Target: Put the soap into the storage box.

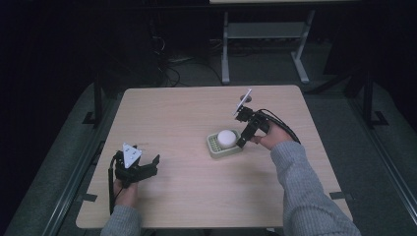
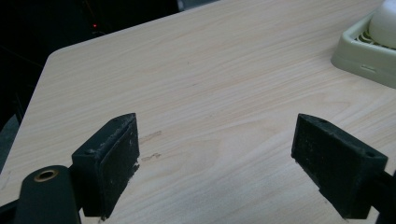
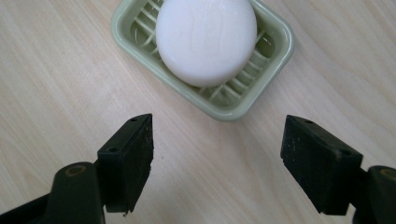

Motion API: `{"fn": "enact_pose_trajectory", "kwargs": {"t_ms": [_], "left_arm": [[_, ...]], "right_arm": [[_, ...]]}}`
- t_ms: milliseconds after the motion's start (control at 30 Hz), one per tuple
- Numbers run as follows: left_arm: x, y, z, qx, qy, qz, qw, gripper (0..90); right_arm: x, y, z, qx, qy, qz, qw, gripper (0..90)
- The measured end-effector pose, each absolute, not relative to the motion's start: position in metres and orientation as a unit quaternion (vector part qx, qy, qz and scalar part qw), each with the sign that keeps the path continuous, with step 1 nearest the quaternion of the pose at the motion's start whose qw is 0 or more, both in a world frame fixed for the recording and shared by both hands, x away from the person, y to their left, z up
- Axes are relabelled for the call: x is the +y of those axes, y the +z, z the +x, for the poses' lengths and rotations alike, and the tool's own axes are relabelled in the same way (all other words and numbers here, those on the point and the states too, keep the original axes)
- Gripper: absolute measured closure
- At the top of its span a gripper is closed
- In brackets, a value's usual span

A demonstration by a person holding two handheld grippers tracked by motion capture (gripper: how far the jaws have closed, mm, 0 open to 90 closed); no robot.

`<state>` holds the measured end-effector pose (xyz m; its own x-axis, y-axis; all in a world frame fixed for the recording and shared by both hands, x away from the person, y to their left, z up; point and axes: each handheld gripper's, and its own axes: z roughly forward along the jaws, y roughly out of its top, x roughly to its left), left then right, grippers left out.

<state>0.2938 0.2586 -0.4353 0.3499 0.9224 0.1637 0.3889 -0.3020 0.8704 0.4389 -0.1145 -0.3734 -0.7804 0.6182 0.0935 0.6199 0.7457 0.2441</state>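
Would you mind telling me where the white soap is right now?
The white soap lies in the green soap dish right of the table's middle in the high view, just ahead of the open right gripper.

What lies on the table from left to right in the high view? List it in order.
left gripper → soap dish → white soap in the dish → right gripper at the dish's right edge
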Motion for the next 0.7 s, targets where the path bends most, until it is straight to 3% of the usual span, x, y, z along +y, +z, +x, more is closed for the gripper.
{"fn": "enact_pose_trajectory", "kwargs": {"t_ms": [700], "left_arm": [[0.258,-0.436,0.294,0.451,0.349,0.727,0.382,14.8]], "right_arm": [[-0.138,-0.378,0.418,-0.932,-0.139,-0.334,0.002,24.8]]}}
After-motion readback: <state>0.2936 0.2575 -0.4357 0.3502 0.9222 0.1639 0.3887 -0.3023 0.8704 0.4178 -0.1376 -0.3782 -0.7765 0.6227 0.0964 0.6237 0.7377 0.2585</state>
